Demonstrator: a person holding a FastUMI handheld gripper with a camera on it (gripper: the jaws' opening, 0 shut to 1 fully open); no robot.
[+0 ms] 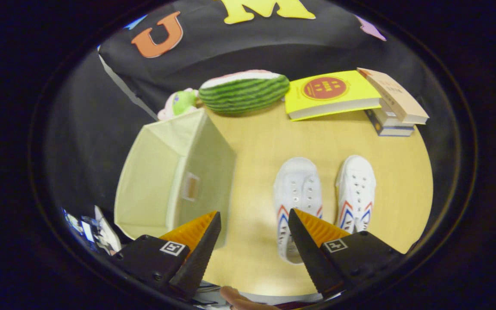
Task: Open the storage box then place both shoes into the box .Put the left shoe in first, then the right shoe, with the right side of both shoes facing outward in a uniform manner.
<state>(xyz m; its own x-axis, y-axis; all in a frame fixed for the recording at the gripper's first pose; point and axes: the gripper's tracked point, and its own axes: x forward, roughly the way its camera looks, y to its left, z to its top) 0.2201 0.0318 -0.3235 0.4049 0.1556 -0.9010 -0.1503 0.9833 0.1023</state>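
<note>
While gripper (254, 224) gapes wide, empty | shoes (296, 189) lie parallel, toes pointing away

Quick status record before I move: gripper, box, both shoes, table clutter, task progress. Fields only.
gripper: open, fingers apart above the table, holding nothing
storage box: cream fabric, standing left of the shoes, opening facing up, nothing visible inside
left shoe: white, on the table, partly behind the right finger
right shoe: white, beside it, apart
beyond: watermelon plush, green plush toy, yellow book, book stack
progress: no shoe in the box yet
</note>
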